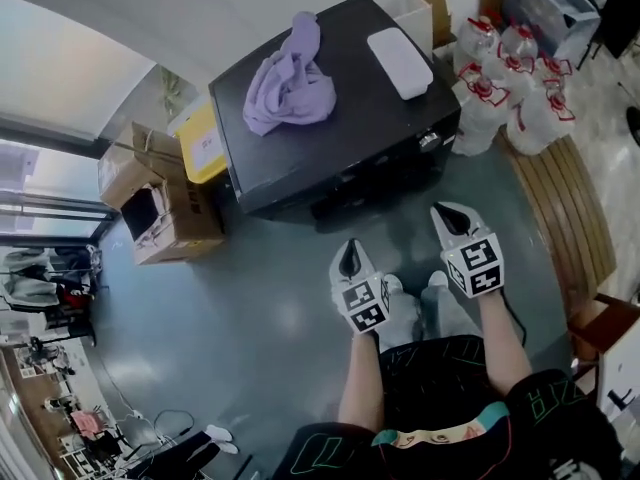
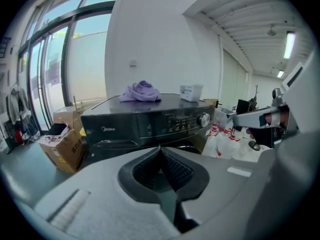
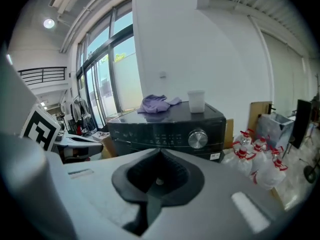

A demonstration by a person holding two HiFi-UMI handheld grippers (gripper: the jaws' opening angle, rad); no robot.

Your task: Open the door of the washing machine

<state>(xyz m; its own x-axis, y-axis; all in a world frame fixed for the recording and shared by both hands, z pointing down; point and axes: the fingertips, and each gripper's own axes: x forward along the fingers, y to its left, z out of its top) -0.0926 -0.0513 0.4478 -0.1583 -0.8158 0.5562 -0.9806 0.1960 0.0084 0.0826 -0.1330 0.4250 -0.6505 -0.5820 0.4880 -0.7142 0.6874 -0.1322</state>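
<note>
The black washing machine (image 1: 330, 118) stands ahead of me, its front panel (image 2: 150, 126) and round dial (image 3: 198, 139) facing both grippers. Its door is below the panel, mostly hidden behind the gripper bodies. A purple cloth (image 1: 290, 83) and a white container (image 1: 400, 60) lie on its top. My left gripper (image 1: 350, 258) is shut and empty, a short way in front of the machine. My right gripper (image 1: 450, 218) is also shut and empty, closer to the machine's front right.
Cardboard boxes (image 1: 165, 213) sit left of the machine, with a yellow item (image 1: 200, 143) beside it. Several clear jugs with red caps (image 1: 510, 93) stand at the right. A wooden bench (image 1: 565, 208) runs along the right side.
</note>
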